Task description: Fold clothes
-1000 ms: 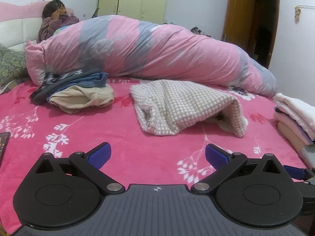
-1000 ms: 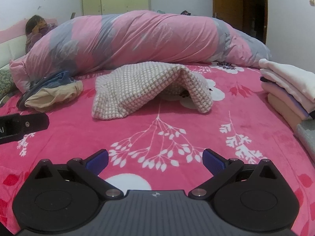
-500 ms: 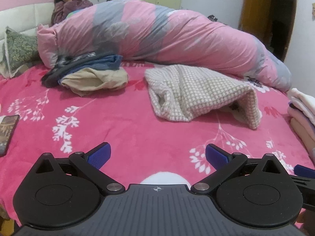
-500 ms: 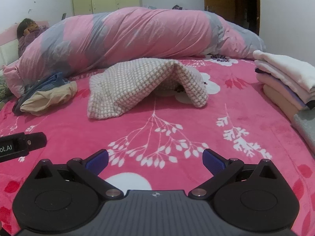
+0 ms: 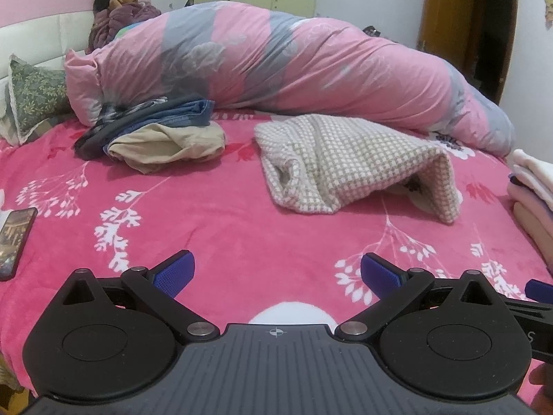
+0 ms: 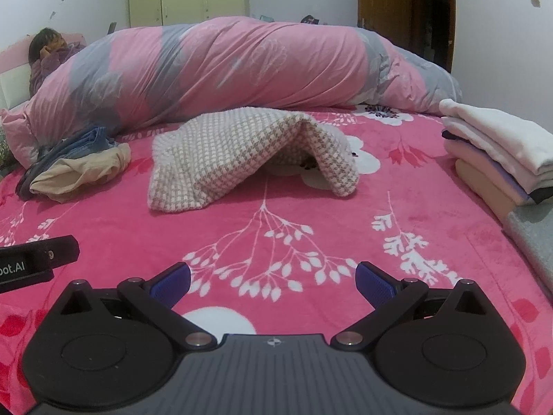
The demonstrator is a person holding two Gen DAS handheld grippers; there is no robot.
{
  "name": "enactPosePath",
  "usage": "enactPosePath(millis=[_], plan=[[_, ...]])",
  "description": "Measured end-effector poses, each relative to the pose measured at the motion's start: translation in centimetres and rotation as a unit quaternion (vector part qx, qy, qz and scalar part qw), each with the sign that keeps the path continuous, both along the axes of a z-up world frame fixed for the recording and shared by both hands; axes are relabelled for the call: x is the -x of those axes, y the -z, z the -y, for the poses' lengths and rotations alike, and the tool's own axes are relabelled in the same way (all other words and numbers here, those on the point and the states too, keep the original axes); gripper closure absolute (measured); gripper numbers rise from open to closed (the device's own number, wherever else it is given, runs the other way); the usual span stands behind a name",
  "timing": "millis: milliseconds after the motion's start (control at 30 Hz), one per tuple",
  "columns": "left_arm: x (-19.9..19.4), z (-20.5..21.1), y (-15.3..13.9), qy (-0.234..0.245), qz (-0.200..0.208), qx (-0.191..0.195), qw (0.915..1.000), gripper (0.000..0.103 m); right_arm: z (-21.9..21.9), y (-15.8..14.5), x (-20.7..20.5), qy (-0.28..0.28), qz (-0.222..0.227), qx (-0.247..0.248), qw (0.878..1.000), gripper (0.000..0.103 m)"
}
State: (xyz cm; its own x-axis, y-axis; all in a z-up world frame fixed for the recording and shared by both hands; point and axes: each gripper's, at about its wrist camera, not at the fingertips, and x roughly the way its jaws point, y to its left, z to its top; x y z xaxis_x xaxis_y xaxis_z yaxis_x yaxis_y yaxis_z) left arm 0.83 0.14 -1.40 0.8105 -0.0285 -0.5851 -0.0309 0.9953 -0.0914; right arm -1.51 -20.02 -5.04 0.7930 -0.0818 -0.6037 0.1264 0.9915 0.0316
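Checked garment (image 5: 349,159) sits crumpled mid-bed on pink blanket (image 5: 224,228), tented w/ one corner flopped down. Left gripper (image 5: 276,269) & right gripper (image 6: 273,280) both hover low near bed edge, fingers wide apart, empty. Folded stack (image 6: 497,152) off to right.

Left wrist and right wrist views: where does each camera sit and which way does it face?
Left wrist: on the left gripper, low over the pink bedspread, facing the checked garment; open fingers and the right gripper's tip show.
Right wrist: on the right gripper, facing the same garment; open fingers and the left gripper's side show.
Shared: garment, unfolded pile, folded stack, rolled duvet.
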Motion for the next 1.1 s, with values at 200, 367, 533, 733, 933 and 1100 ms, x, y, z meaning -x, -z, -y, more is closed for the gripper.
enactPosePath(millis=[200, 367, 533, 733, 933, 1100], plan=[[-0.1, 0.1, 0.2, 0.004, -0.002, 0.001, 1.0000, 0.000, -0.1, 0.0, 0.1, -0.001, 0.002, 0.002, 1.000, 0.000], [-0.1, 0.1, 0.3, 0.005, -0.005, 0.003, 1.0000, 0.000, 0.0, 0.0, -0.1, -0.002, 0.000, 0.002, 1.000, 0.000], [-0.2, 0.2, 0.3, 0.007, -0.006, 0.005, 0.9999, 0.000, 0.0, 0.0, -0.2, -0.004, 0.001, 0.002, 1.000, 0.000], [-0.3, 0.1, 0.5, 0.007, -0.009, 0.006, 0.9999, 0.000, 0.0, 0.0, -0.3, -0.006, 0.001, 0.003, 1.000, 0.000], [-0.5, 0.1, 0.6, 0.009, -0.011, 0.005, 0.9999, 0.000, -0.1, -0.2, -0.8, -0.008, 0.002, 0.006, 1.000, 0.000], [-1.0, 0.0, 0.6, 0.009, -0.011, 0.005, 0.9999, 0.000, -0.4, -0.2, -1.5, -0.010, 0.002, 0.007, 1.000, 0.000]])
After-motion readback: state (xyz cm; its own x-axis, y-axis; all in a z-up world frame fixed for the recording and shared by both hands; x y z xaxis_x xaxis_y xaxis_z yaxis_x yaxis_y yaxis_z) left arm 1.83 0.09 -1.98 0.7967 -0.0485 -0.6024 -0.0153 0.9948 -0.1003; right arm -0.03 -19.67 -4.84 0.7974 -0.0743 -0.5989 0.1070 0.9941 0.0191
